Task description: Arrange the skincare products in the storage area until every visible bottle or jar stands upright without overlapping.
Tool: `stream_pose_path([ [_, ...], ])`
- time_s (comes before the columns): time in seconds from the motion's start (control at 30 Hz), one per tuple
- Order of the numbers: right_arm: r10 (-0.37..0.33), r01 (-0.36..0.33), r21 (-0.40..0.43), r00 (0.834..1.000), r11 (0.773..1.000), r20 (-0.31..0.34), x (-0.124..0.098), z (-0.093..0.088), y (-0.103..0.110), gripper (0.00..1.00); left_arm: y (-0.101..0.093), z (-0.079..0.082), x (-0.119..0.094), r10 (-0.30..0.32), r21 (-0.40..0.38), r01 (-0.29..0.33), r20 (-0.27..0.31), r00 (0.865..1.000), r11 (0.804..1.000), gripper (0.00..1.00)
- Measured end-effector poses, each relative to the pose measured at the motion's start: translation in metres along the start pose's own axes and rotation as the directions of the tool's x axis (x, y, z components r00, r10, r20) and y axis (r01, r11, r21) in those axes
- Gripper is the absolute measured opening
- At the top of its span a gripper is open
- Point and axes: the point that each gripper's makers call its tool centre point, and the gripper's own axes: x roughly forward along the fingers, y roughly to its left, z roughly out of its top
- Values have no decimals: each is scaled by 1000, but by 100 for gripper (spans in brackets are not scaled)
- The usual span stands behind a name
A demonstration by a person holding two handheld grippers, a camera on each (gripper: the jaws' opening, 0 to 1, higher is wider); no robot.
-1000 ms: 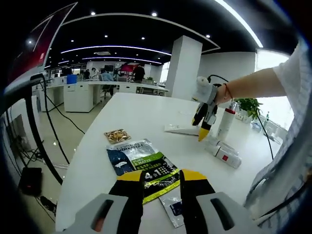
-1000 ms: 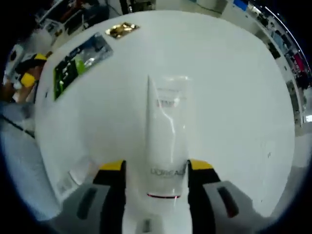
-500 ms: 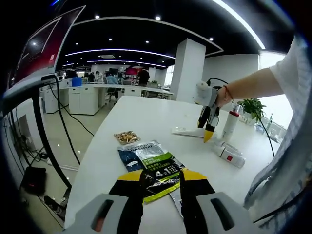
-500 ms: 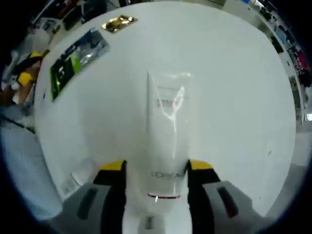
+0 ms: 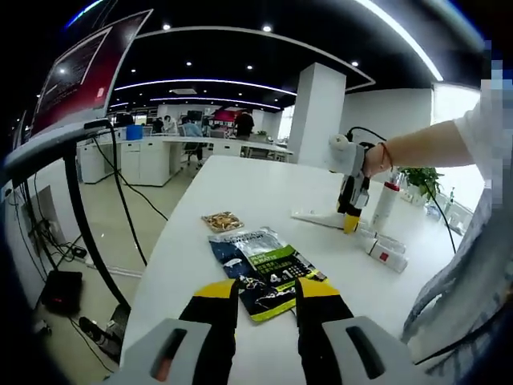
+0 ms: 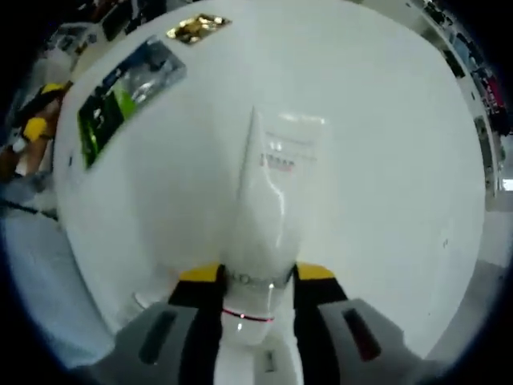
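Where it stood apart, right tool [image 6: 255, 277] now pinching white tube [image 6: 272, 192].

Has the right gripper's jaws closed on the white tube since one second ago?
Yes. The right gripper was open beside the white tube; its jaws now stand closer, pressing the tube's sides.

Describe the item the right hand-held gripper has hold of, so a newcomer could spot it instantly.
On the white table, look at the right hand-held gripper. Its jaws are clamped on a white squeeze tube lying flat. Unlike the green-and-black sachet and gold packet further off, it is plain white with small red print.
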Motion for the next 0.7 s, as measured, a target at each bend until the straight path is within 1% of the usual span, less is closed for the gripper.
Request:
stream_pose_path([
  [0.13,4,-3,-29,1000,1000,21,-1,0,9,32,-2,-4,0,-9,2,9,-17,1000,1000,28],
  [0.27,5,-4,-18,999,1000,40,-1,0,14,32,-5,-4,4,-25,1,25,-25,999,1000,28],
  [0.3,6,-6,-17,999,1000,45,-1,-1,19,32,-6,-4,5,-30,0,30,-27,999,1000,28],
  [0.43,12,-8,-70,999,998,53,-2,-2,32,32,-13,-5,11,-57,6,58,-43,997,998,28],
  [0.6,18,-12,-106,998,994,63,-2,-4,38,32,-22,-3,19,-101,13,102,-53,993,995,29],
  [0.67,22,-12,-126,997,992,77,-3,-4,39,32,-27,-3,22,-117,20,119,-62,991,993,29],
  [0.7,28,-14,-144,995,989,97,-3,-4,42,31,-28,-3,23,-124,27,126,-67,990,992,29],
])
